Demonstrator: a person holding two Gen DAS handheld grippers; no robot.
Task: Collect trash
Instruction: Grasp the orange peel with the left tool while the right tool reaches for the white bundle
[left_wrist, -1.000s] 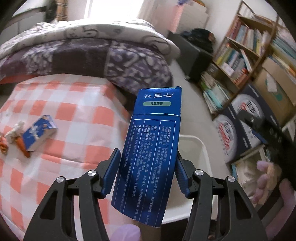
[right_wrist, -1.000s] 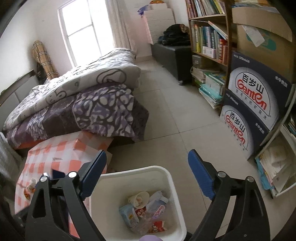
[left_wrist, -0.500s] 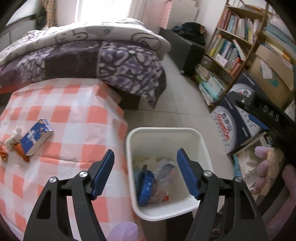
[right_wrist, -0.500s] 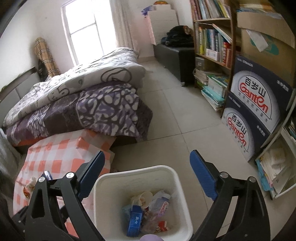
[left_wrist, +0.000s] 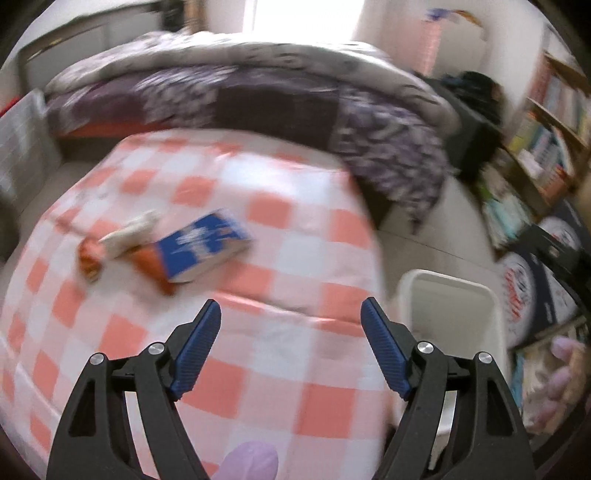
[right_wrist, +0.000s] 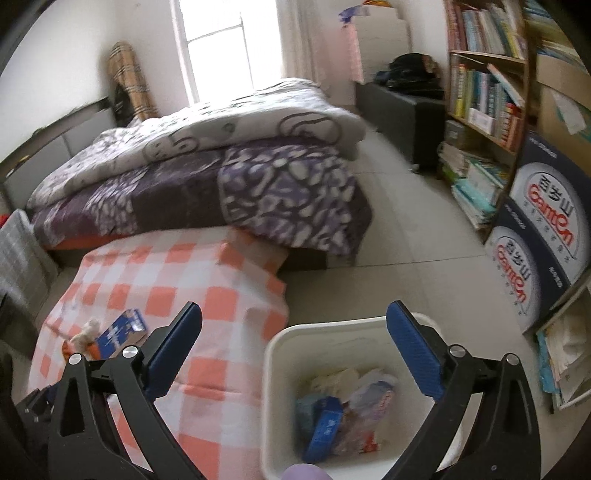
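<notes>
My left gripper (left_wrist: 291, 321) is open and holds nothing above the orange-and-white checked tablecloth (left_wrist: 258, 347). Ahead and to its left lie a small blue box (left_wrist: 203, 247), an orange wrapper (left_wrist: 88, 258) and a crumpled white scrap (left_wrist: 129, 232). The white bin (left_wrist: 450, 310) stands at the right of that view. My right gripper (right_wrist: 293, 328) is also open and empty, above the white bin (right_wrist: 273, 387), where the long blue carton (right_wrist: 323, 430) lies among wrappers and plastic. The small blue box (right_wrist: 123, 330) shows at the left in the right wrist view.
A bed with a purple and grey quilt (right_wrist: 229, 158) lies behind the table. Bookshelves (right_wrist: 484, 96) and stacked blue cartons (right_wrist: 543, 236) line the right wall. A gloved hand (left_wrist: 561, 373) shows at the right edge. Tiled floor (right_wrist: 417, 229) runs between bed and shelves.
The left gripper opened and dropped the long blue carton into the bin, then swung left over the tablecloth. The right view shifted left, showing more of the table.
</notes>
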